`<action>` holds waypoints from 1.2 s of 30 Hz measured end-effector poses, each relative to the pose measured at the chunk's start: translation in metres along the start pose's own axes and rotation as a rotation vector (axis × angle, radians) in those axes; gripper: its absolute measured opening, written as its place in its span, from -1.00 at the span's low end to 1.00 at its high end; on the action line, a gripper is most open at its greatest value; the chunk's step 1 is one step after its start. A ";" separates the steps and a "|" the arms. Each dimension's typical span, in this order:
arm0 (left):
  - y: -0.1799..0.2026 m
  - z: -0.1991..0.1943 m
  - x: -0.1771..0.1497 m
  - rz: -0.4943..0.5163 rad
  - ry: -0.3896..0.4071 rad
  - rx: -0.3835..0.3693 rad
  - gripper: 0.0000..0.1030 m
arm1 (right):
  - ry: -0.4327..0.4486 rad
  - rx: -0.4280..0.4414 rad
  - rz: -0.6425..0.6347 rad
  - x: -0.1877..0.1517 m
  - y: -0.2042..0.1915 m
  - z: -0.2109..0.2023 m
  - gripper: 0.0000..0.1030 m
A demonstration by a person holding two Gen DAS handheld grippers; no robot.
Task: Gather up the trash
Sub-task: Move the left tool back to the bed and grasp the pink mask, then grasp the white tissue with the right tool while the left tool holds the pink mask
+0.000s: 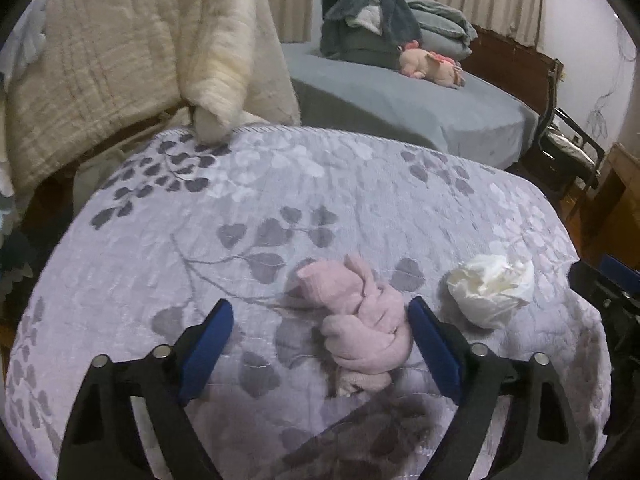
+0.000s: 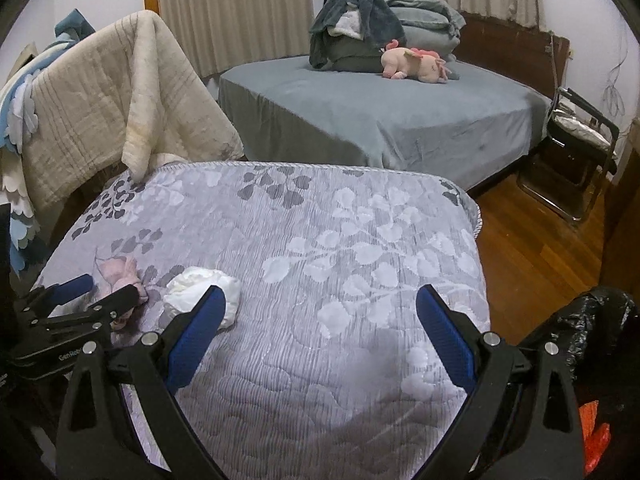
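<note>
My left gripper (image 1: 320,336) is spread around the pink cloth (image 1: 356,328) at lower centre – the crumpled white tissue (image 1: 492,292) lies right of it; my right gripper (image 2: 320,320) is spread, empty

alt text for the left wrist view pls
The open left gripper hovers low over a lilac leaf-patterned quilt, its blue-padded fingers either side of a knotted pink cloth bundle. A crumpled white tissue wad lies just right of it. Behind are a cream blanket and a grey-blue bed.
</note>
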State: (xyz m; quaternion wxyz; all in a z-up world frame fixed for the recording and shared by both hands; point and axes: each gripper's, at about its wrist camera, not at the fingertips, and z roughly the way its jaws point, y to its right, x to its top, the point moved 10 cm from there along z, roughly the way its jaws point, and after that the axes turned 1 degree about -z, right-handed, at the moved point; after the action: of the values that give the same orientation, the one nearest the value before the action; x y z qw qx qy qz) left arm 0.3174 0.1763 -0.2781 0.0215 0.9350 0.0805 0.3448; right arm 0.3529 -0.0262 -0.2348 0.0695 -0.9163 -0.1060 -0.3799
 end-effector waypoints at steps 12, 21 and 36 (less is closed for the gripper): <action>0.001 -0.008 0.001 -0.022 0.014 -0.069 -0.27 | 0.002 0.044 -0.020 0.005 -0.027 0.009 0.82; -0.034 -0.022 0.007 -0.056 0.054 -0.002 -0.27 | -0.007 0.079 -0.063 0.007 -0.059 0.018 0.82; -0.047 -0.032 0.005 -0.061 0.066 0.021 -0.27 | -0.055 0.108 -0.109 0.003 -0.087 0.038 0.47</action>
State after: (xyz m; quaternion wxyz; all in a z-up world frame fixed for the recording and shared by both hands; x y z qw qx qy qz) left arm 0.2941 0.2228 -0.2545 0.0194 0.9204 0.1132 0.3737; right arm 0.3594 0.0659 -0.2552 0.0952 -0.9141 -0.1780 -0.3517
